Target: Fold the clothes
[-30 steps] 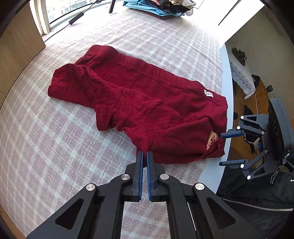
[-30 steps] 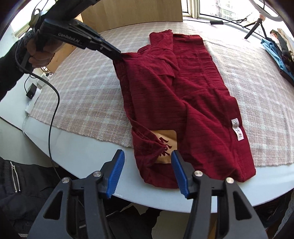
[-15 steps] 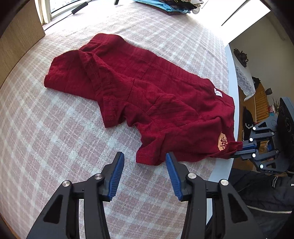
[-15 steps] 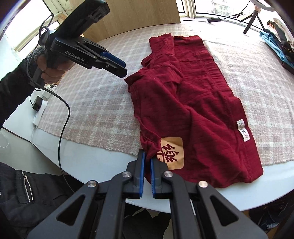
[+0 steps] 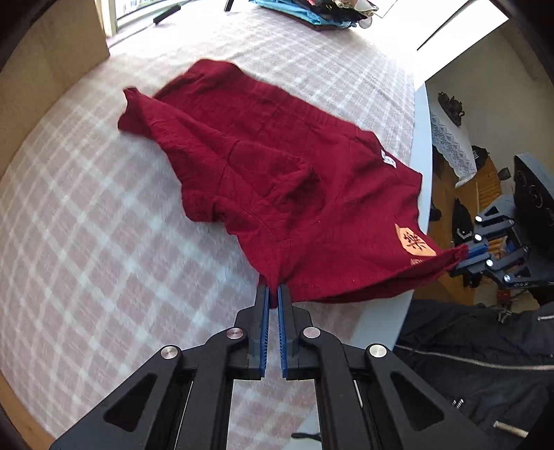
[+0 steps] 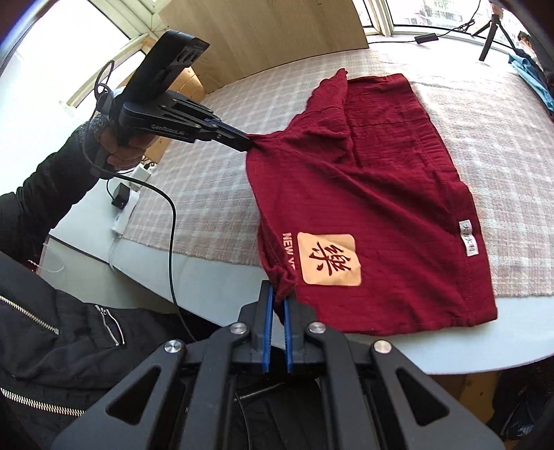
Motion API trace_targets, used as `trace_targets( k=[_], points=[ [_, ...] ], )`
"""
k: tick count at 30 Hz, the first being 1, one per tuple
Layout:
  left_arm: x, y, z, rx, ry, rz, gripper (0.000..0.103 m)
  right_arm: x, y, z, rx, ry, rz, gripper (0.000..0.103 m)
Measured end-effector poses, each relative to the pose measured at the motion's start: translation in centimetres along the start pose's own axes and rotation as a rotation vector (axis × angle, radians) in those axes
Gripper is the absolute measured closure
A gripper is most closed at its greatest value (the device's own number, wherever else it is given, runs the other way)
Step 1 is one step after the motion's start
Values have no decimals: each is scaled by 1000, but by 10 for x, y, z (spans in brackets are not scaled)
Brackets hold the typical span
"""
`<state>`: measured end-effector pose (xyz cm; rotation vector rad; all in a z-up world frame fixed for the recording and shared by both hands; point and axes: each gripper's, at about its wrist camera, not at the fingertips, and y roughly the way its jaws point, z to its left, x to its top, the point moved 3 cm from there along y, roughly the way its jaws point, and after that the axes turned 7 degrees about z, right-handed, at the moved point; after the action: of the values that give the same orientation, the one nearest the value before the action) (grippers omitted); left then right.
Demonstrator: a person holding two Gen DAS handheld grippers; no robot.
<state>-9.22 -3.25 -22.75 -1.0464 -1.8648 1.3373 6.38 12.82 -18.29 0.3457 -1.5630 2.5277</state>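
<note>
A dark red garment (image 5: 284,173) with an orange character patch (image 6: 330,258) and a small white label (image 6: 468,243) lies on the checked tablecloth, its near end hanging past the table edge. My left gripper (image 5: 273,289) is shut on a pinch of the garment's near hem; it also shows in the right wrist view (image 6: 244,141). My right gripper (image 6: 278,299) is shut on the hem corner beside the patch, and shows in the left wrist view (image 5: 465,251). Both lift the near edge slightly, and the cloth is stretched between them.
A pink-and-white checked cloth (image 5: 86,225) covers the white round table (image 6: 214,263). A pile of clothes (image 5: 322,14) sits at the far side. A cable and white adapter (image 6: 123,211) lie near the left table edge. A tripod (image 6: 490,38) stands by the window.
My left gripper let go of the hem, opened, then closed on it again. My right gripper closed on the corner by the patch. The near edge is now lifted and pulled taut.
</note>
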Motion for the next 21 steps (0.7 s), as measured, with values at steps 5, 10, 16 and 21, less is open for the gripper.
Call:
trace_targets(
  k=[5,10,16,21],
  points=[
    [-8,19,23,3,-118,36,95,-6,28,3,-26,-41,178,89],
    [15,17,27,-13,-185,-63,84,19,-15,-30,-43,51,59,62],
    [33,33,33,-35,-297,-99,80,75,-46,-94,-191,141,-69,62],
    [36,35,30,-59,-386,-137,80,127,-22,-142,-241,124,-6,61]
  ],
)
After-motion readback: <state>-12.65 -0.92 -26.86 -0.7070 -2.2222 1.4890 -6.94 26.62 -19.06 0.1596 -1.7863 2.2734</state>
